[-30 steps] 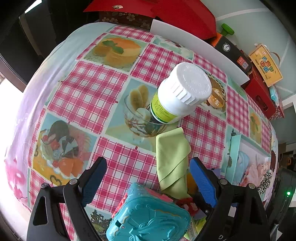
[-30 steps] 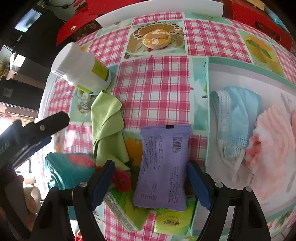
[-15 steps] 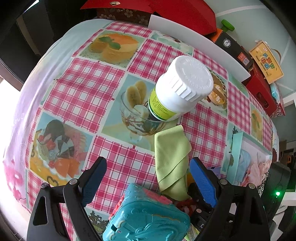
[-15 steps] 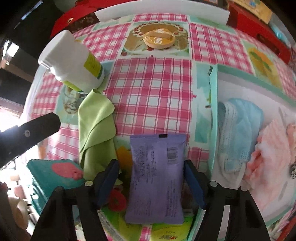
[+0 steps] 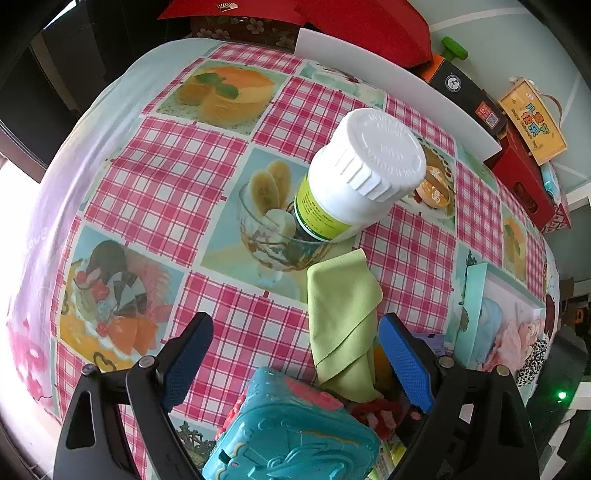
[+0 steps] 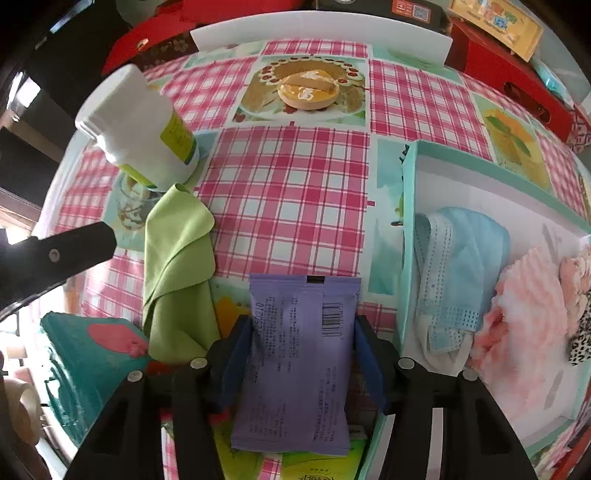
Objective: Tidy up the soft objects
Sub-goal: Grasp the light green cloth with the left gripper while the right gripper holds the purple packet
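My right gripper point(image 6: 303, 328) points down over a purple tissue packet point(image 6: 295, 369) that lies flat on the checked tablecloth. Its jaws are closing, and the blue pads touch the packet's two long edges. A folded green cloth point(image 6: 177, 266) lies just left of the packet. In the left wrist view this green cloth point(image 5: 343, 306) sits by the inner side of the right finger of my left gripper point(image 5: 293, 325), which hangs open and holds nothing. The pale tray point(image 6: 406, 240) to the right holds a blue face mask point(image 6: 461, 266) and a pink fluffy cloth point(image 6: 524, 306).
A white pill bottle point(image 5: 362, 173) stands beyond the green cloth. A teal box point(image 5: 295, 435) sits under my left gripper, among red and green bits. A white board point(image 6: 321, 26) and red boxes point(image 6: 517, 81) line the far table edge.
The right gripper's jaws have narrowed from well apart to touching the purple packet's sides, and the view has tilted a little. The left gripper has stayed open and almost still.
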Demonstrator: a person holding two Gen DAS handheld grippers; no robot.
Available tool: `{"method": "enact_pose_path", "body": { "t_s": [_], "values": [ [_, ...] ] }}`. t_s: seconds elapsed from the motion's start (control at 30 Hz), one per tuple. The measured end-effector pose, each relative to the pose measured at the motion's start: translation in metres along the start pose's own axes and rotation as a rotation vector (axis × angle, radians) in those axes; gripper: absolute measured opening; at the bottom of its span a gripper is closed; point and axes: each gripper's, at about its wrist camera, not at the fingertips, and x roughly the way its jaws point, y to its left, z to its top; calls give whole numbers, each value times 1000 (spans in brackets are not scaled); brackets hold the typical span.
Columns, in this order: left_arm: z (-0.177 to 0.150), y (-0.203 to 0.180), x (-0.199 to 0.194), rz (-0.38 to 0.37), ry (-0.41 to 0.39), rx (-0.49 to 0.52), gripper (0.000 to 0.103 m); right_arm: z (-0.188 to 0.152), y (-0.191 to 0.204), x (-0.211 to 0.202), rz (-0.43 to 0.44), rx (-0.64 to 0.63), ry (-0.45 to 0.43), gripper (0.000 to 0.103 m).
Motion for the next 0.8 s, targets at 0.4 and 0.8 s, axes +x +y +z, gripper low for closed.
{"method": "enact_pose_path", "body": {
  "t_s": [0.4,0.8],
  "values": [
    [0,-2,0,31,2,16,91,-4,-30,-41,116,46,-76,58],
    [1,-26,5,72,21,68,91,-10,-83,-102,117,98,-216,58]
  ]
}}
